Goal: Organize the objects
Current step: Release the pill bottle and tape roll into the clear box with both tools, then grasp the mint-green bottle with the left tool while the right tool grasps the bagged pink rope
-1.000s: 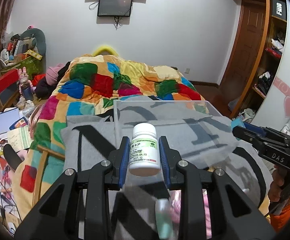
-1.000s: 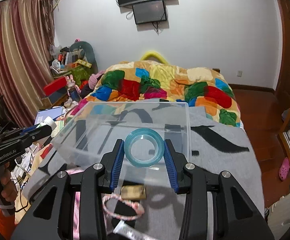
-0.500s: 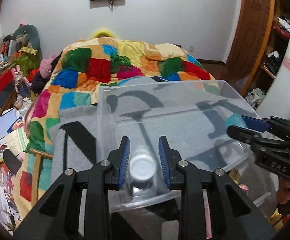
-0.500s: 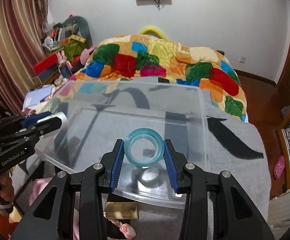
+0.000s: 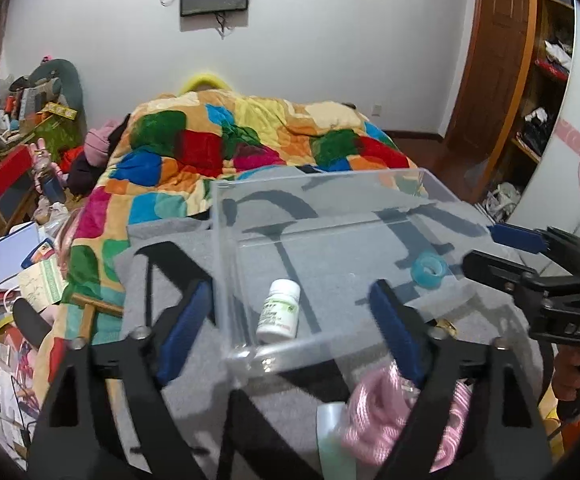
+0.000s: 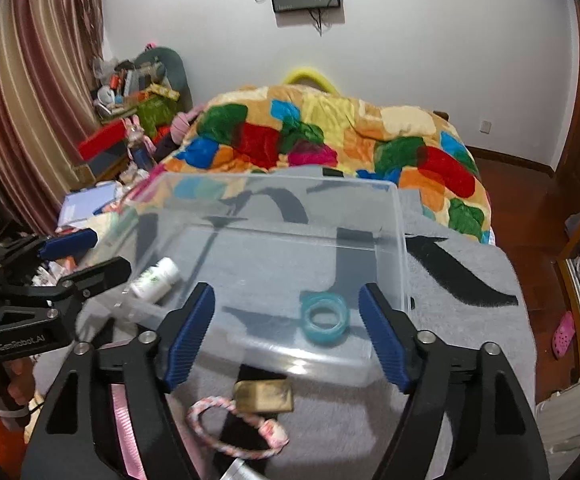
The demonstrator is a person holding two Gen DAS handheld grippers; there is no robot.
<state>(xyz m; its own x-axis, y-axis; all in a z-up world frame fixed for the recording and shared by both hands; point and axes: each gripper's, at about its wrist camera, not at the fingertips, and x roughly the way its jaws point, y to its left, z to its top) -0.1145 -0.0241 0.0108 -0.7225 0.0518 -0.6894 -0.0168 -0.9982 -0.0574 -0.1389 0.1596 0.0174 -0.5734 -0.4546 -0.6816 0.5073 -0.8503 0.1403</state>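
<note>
A clear plastic bin (image 5: 329, 186) (image 6: 403, 248) stands on a grey blanket. A white pill bottle (image 5: 278, 311) (image 6: 154, 279) lies on its side in the bin's near left corner. A teal tape roll (image 5: 428, 269) (image 6: 323, 319) lies inside at the right. My left gripper (image 5: 290, 332) is open and empty, its jaws wide over the bin's near left corner. My right gripper (image 6: 288, 334) is open and empty over the bin's near edge, above the tape roll. Each gripper also shows at the side of the other's view.
A pink rope bundle (image 5: 385, 408) and a pale green tube (image 5: 335, 440) lie on the blanket before the bin. A brass-coloured block (image 6: 264, 396) and a pink-white cord loop (image 6: 234, 428) lie there too. A patchwork quilt (image 5: 250, 144) covers the bed behind. Clutter fills the left floor.
Both grippers opened. The pill bottle dropped from the left gripper into the bin and the tape roll dropped from the right gripper into it. Both grippers pulled back slightly.
</note>
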